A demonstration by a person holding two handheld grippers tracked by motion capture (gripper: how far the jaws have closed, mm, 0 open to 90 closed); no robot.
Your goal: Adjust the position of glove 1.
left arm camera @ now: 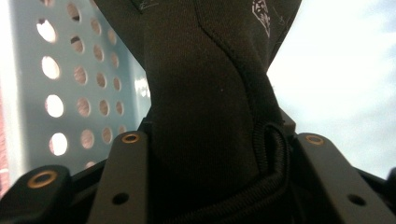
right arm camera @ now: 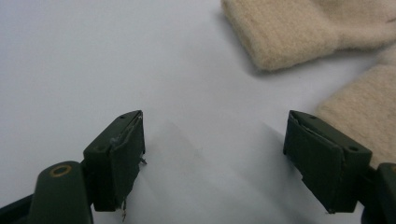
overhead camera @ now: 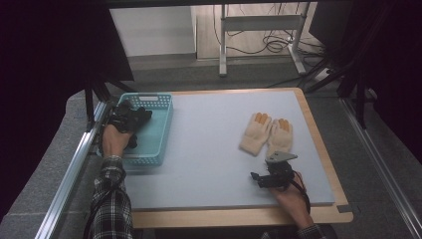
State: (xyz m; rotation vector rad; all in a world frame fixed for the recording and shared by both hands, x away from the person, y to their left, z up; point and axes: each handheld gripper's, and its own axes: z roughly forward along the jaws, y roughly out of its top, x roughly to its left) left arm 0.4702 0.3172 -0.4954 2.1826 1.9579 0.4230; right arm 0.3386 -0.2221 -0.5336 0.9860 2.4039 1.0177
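Note:
A teal perforated basket [overhead camera: 160, 130] stands at the left of the grey mat. Over its left half my left gripper [overhead camera: 124, 120] is shut on a black glove [overhead camera: 141, 115]; in the left gripper view the dark fabric [left arm camera: 205, 93] bunches between the jaws, with the basket wall [left arm camera: 79, 88] behind. A pair of cream knit gloves with orange fingertips [overhead camera: 266, 133] lies flat at the right. Just in front of them my right gripper [overhead camera: 266, 175] rests low over the mat, open, with nothing between its fingers [right arm camera: 119, 154]. The gloves' cuffs [right arm camera: 299, 28] show beyond its right jaw.
The grey mat [overhead camera: 214, 149] covers a wooden table [overhead camera: 239, 216]. A metal rail [overhead camera: 74, 164] runs along the left side. Beyond the far edge stand a desk frame [overhead camera: 259, 30] and loose cables [overhead camera: 273, 45] on the floor.

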